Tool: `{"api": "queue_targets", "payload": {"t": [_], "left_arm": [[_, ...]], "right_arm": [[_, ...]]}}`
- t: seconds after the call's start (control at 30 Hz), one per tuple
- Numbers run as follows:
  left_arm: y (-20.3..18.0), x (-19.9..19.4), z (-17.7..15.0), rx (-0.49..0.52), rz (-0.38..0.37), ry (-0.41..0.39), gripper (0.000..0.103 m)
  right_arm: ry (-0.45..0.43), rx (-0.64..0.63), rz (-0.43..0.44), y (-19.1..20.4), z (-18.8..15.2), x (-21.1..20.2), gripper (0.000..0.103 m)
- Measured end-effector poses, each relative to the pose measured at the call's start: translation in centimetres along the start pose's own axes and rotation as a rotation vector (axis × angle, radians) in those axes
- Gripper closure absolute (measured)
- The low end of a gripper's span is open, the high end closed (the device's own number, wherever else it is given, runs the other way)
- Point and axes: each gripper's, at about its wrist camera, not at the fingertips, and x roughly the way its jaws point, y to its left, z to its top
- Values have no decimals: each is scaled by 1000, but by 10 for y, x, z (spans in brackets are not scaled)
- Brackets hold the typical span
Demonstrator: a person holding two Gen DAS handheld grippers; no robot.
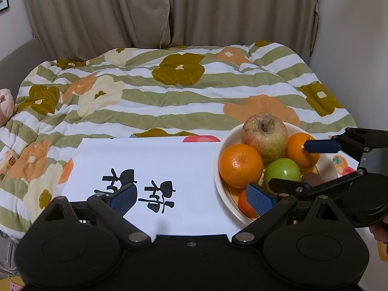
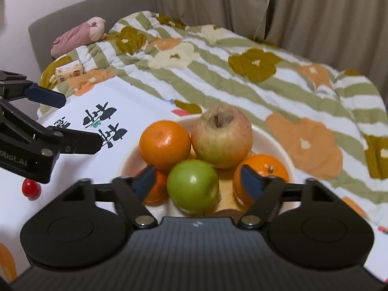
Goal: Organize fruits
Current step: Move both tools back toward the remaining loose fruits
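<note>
Floral striped quilt (image 1: 169,92); beige curtains (image 1: 145,9); pink plush toy (image 2: 80,34); tissue pack (image 2: 69,71).

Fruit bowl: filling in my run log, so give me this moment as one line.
right gripper: open, astride green apple | left gripper: open, empty, over white sheet | bowl: fruit piled inside

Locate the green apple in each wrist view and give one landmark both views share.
Left wrist: the green apple sits right of centre in the bowl, below the red-yellow apple.
Right wrist: the green apple is at lower centre, between the open right gripper fingers.
Shared landmark: the red-yellow apple, stem dimple up, at the back of the pile.
</note>
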Motion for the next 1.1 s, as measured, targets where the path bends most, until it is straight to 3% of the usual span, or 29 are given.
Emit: {"api": "queue_targets", "payload": {"t": [0.5, 0.8, 1.1], "left_arm": [[-8, -31, -2, 3, -6, -48, 4], [-2, -77, -16, -15, -32, -105, 4], [8, -135, -51, -17, -44, -187, 4]], "right_arm": [[-31, 20, -63, 3, -1, -43, 4], [-80, 72, -142, 16, -4, -101, 0], [-102, 157, -212, 46, -18, -161, 0]]}}
